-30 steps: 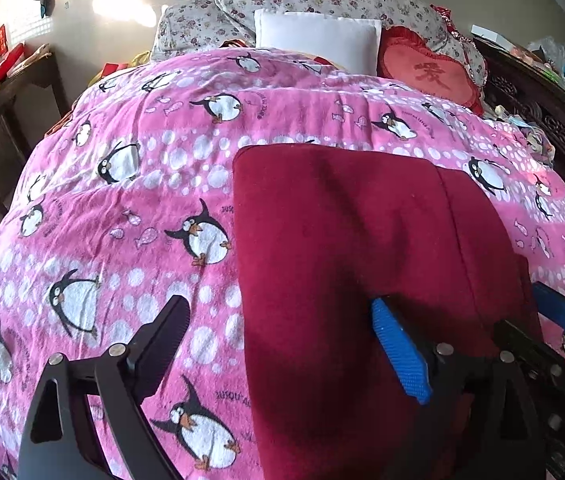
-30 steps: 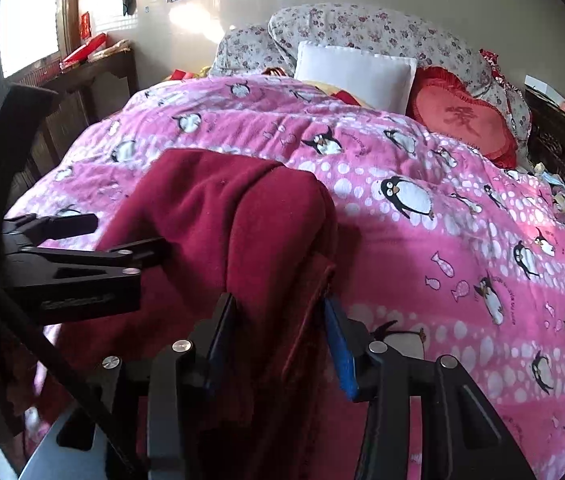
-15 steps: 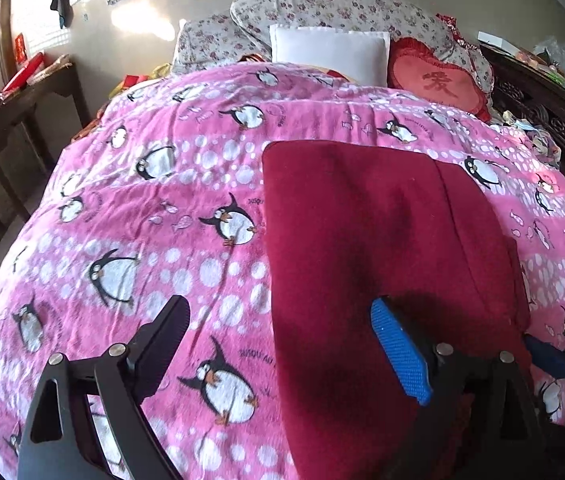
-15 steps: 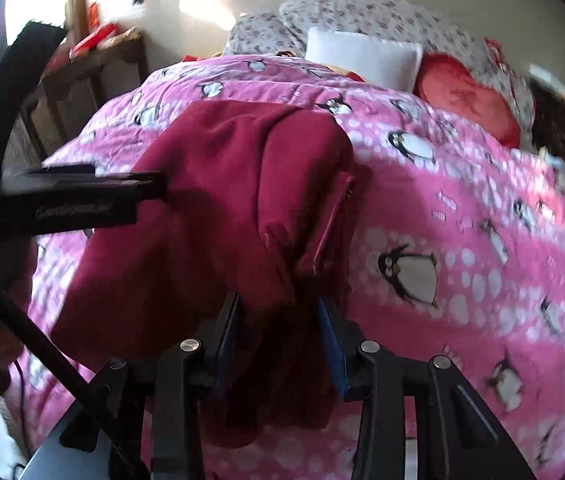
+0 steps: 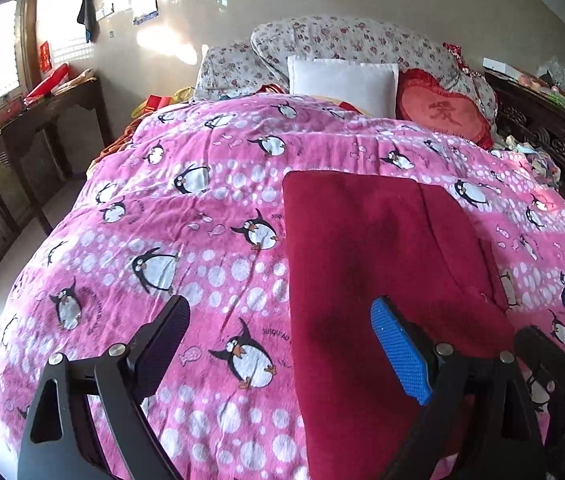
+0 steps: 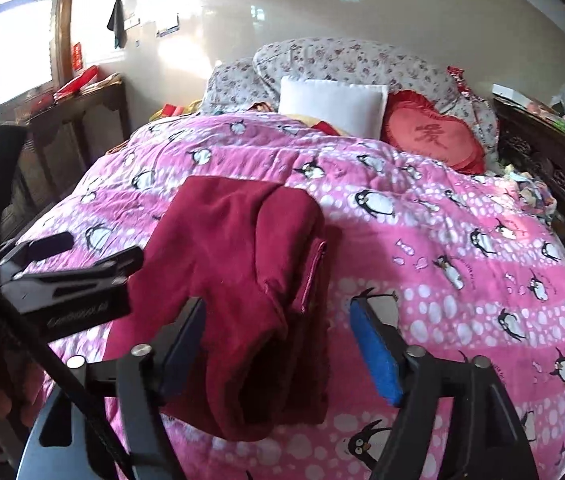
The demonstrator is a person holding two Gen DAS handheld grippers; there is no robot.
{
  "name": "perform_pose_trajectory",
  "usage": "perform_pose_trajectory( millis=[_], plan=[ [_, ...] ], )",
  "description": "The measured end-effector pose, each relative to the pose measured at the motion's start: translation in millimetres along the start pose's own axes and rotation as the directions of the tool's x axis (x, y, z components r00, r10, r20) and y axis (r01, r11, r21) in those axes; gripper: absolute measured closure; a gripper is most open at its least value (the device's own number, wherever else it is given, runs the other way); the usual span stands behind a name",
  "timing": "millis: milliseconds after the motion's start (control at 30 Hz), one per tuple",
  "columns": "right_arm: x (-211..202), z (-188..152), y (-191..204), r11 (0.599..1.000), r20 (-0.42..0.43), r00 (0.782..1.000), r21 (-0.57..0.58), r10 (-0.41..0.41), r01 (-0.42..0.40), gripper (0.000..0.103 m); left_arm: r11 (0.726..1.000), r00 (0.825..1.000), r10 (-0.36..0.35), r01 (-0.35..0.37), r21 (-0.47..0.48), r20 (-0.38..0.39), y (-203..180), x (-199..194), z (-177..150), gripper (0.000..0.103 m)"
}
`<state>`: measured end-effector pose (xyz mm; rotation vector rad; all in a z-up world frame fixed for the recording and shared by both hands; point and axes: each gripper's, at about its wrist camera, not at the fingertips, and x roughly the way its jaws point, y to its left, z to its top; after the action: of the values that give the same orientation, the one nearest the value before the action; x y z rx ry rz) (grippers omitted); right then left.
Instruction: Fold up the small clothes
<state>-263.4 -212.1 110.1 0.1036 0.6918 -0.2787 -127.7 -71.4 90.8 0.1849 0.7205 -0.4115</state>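
A dark red garment (image 5: 378,264) lies folded lengthwise on the pink penguin blanket (image 5: 186,240). In the left wrist view my left gripper (image 5: 278,344) is open and empty; its blue pad stands over the garment's near part, its black pad over the blanket. In the right wrist view the garment (image 6: 242,264) lies bunched, its near end draped at the bed's front. My right gripper (image 6: 278,344) is open, its jaws standing on either side of that near end without pinching it. The left gripper (image 6: 70,276) shows at the left there.
Pillows at the bed's head: a white one (image 5: 342,80), a red heart cushion (image 5: 442,112), floral ones (image 5: 346,40). A dark wooden side table (image 5: 38,128) stands left of the bed. A carved dark headboard or cabinet (image 5: 554,144) with clutter lies to the right.
My right gripper has opened and let go of the garment's near end. Both grippers have drawn back and up from the bed, and the garment now lies on the blanket.
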Motion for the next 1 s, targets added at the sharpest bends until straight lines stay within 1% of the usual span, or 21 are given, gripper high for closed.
perform_pose_trajectory(
  millis=[100,133,633,1000],
  plan=[
    [-3,3,-1,0.999,0.024,0.999,0.013,-0.031,0.031,0.014,1.000,1.000,0.011,-0.011,-0.005,0.017,1,-7,-2,0.011],
    [-4,3,-2,0.999,0.028,0.999,0.018,-0.039,0.039,0.014,1.000,1.000,0.007,-0.006,-0.010,0.017,2,-8,-2,0.011],
    [8,4,-9,0.996,-0.001,1.000,0.084,-0.014,0.014,0.012,1.000,1.000,0.006,-0.006,-0.008,0.022,1,-8,-7,0.011],
    [14,4,-7,0.996,-0.011,1.000,0.089,-0.002,0.003,0.011,1.000,1.000,-0.002,0.002,-0.012,0.007,2,-1,-9,0.011]
  ],
)
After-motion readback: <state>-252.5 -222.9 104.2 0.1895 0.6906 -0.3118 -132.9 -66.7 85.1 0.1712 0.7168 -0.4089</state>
